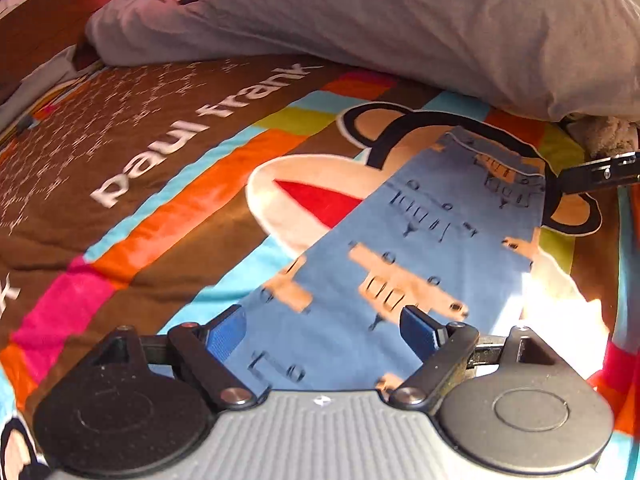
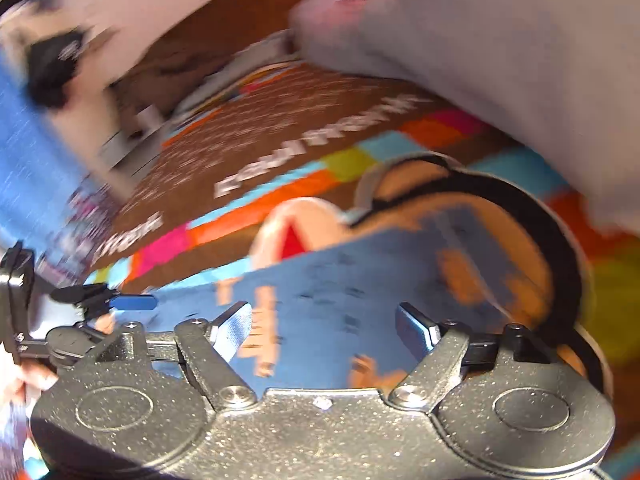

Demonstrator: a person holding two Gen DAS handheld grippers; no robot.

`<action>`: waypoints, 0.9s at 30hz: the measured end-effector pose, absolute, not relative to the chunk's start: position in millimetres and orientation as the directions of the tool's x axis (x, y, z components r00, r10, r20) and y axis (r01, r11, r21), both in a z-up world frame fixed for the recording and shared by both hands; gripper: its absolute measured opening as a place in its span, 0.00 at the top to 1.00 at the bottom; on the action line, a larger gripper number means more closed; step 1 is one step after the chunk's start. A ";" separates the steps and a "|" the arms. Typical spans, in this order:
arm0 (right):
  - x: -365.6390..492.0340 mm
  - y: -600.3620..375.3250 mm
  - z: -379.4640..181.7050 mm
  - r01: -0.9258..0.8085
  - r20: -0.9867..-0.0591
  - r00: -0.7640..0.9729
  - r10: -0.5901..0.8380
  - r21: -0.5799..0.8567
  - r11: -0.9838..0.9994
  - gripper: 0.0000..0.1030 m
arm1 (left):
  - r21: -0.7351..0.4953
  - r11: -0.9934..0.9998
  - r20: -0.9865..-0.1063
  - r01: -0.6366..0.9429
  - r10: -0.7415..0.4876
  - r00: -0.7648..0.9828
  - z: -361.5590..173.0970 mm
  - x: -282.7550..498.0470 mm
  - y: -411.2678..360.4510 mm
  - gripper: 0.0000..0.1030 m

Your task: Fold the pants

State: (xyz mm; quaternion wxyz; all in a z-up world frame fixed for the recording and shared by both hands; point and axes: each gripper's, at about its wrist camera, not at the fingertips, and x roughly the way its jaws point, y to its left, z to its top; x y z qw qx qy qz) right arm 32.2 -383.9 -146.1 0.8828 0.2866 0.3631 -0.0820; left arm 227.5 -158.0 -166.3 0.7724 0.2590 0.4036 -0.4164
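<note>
The blue pants [image 1: 420,240], printed with orange aeroplanes, lie flat in a long strip on the bed, waistband at the far end. My left gripper [image 1: 324,332] hovers over their near end, open, with nothing between its blue pads. A black part of the right gripper [image 1: 596,174] pokes in at the right edge, by the waistband. The right wrist view is blurred. There my right gripper [image 2: 324,328] is open and empty above the pants [image 2: 328,280]. A blue-padded finger [image 2: 132,302] of the left gripper shows at the left.
A colourful cartoon-monkey blanket [image 1: 160,160] covers the bed under the pants. A bulky grey duvet [image 1: 400,20] is heaped along the far side. Dark wooden boards [image 1: 52,12] show at the far left. A person's blue sleeve [image 2: 28,168] fills the left edge.
</note>
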 end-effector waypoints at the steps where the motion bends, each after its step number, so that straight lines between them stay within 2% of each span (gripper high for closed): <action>1: 26.6 -389.7 -150.4 0.393 -0.699 0.714 0.034 0.441 0.807 0.21 | 0.062 0.500 -0.841 0.864 -0.440 0.315 -166.2 228.9 -169.7 0.15; 4: 16.2 -403.1 -165.7 0.475 -0.713 0.701 -0.008 0.458 0.751 0.21 | 0.046 0.452 -0.844 0.891 -0.459 0.277 -168.0 232.1 -202.1 0.15; 8: 15.8 -416.9 -174.8 0.498 -0.691 0.723 -0.006 0.514 0.698 0.21 | 0.018 0.393 -0.846 0.919 -0.484 0.224 -169.3 236.9 -233.5 0.15; 11: 20.0 -424.0 -179.7 0.487 -0.671 0.742 0.010 0.548 0.681 0.29 | 0.026 0.350 -0.841 0.936 -0.498 0.210 -166.1 241.0 -254.4 0.18; 16: 18.5 -434.9 -187.8 0.513 -0.660 0.751 -0.004 0.580 0.633 0.29 | -0.031 0.278 -0.840 0.960 -0.528 0.126 -162.1 259.8 -285.0 0.18; 20: 16.0 -441.0 -195.5 0.534 -0.665 0.747 0.004 0.603 0.593 0.29 | -0.159 0.250 -0.840 0.955 -0.543 0.002 -170.5 283.8 -313.8 0.19; 24: 14.7 -444.5 -200.8 0.539 -0.668 0.744 0.026 0.623 0.567 0.29 | -0.344 0.225 -0.809 0.912 -0.565 -0.166 -184.6 307.1 -347.1 0.22; 27: 15.4 -442.7 -203.6 0.533 -0.668 0.744 0.038 0.626 0.569 0.29 | -0.423 0.214 -0.794 0.881 -0.557 -0.245 -198.3 317.1 -368.9 0.27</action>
